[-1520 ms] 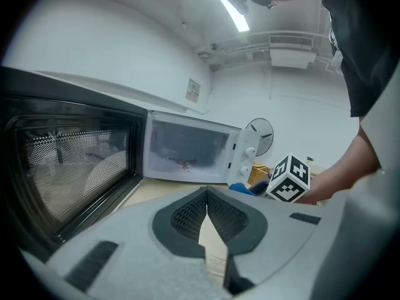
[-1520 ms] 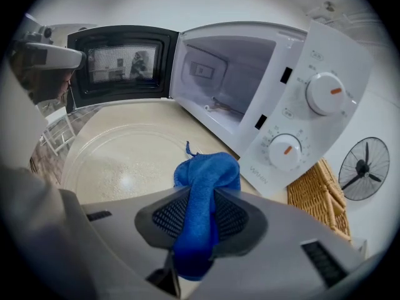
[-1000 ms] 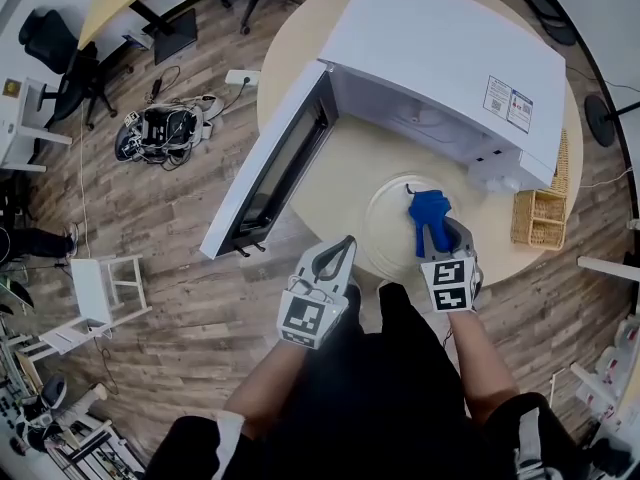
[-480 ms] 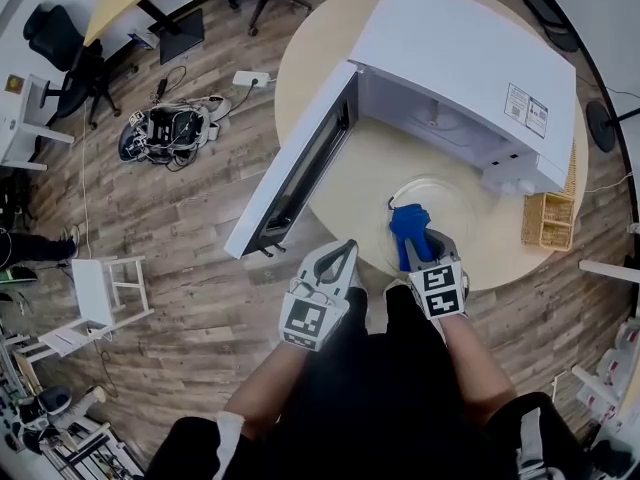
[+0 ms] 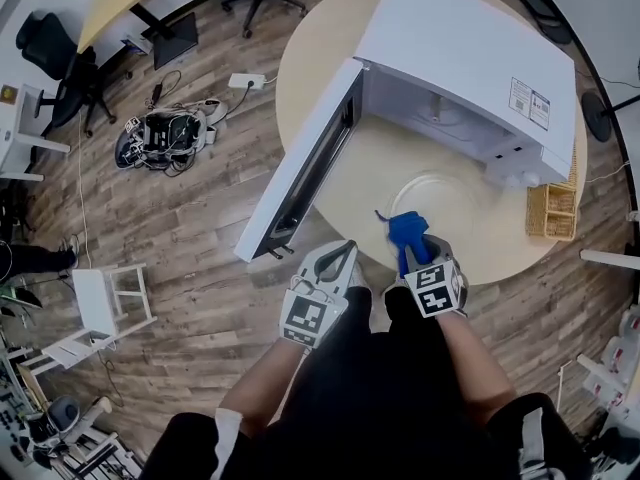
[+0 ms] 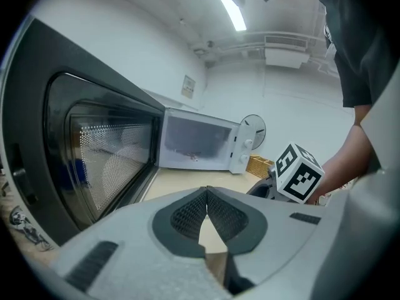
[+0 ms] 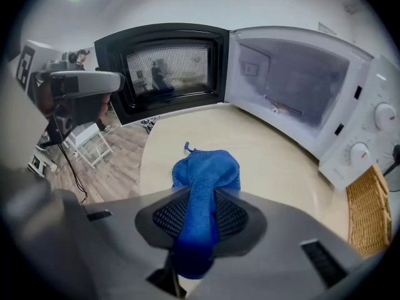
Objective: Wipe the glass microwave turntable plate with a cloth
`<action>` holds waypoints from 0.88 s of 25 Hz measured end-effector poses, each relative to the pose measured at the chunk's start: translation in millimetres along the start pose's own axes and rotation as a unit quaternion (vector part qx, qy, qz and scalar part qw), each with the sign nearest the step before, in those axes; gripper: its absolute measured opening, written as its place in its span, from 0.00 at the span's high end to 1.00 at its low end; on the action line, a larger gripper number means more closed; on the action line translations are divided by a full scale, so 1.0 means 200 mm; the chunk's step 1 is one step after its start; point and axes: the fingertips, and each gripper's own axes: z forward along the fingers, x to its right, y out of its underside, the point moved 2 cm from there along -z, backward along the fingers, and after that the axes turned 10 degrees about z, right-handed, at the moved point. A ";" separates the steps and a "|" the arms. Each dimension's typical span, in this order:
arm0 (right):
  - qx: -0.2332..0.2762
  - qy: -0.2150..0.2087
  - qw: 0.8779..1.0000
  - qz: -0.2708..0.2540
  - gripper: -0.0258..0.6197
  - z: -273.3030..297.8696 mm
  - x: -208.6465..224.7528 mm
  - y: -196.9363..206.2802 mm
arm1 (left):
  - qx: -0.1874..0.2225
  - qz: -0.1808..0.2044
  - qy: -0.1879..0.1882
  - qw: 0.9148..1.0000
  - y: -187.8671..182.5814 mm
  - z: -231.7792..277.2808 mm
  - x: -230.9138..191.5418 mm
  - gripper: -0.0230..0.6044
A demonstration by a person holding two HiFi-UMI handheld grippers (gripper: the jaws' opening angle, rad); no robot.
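Person standing at a round table (image 5: 505, 243), holding a gripper in each hand. A white microwave (image 5: 470, 58) sits on the table with its door (image 5: 305, 168) swung fully open to the person's left. The glass turntable plate (image 5: 450, 198) lies flat on the table, in front of the microwave's open cavity. The right gripper (image 5: 413, 251) has its jaws clamped tight on a bunched blue cloth (image 5: 408, 228). The cloth sticks out past the jaw tips, over the near edge of the plate. Whether the cloth touches the glass cannot be told. In the right gripper view the cloth (image 7: 209, 170) fills the space between the jaws. The left gripper (image 5: 340, 256) is held at the table's near edge, just beside the right one. Its jaws are closed tip to tip, with nothing between them. A small wicker basket (image 5: 553, 211) stands on the table to the right of the microwave.
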 end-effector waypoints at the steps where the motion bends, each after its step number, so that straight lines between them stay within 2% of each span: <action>1: -0.001 0.005 1.000 -0.005 0.82 0.00 0.01 0.01 | -0.001 0.001 0.001 1.000 0.00 0.00 0.00 0.95; 8: -0.001 0.032 0.999 -0.028 0.81 -0.04 0.15 0.04 | -0.007 0.000 -0.001 1.000 0.01 0.08 0.03 0.95; 16: 0.008 0.069 0.997 -0.045 0.81 -0.09 0.32 0.09 | -0.005 0.001 0.015 1.000 -0.04 0.18 0.14 0.95; 22: 0.017 0.089 0.995 -0.030 0.81 -0.13 0.42 0.15 | 0.002 0.006 0.025 1.000 -0.10 0.22 0.20 0.95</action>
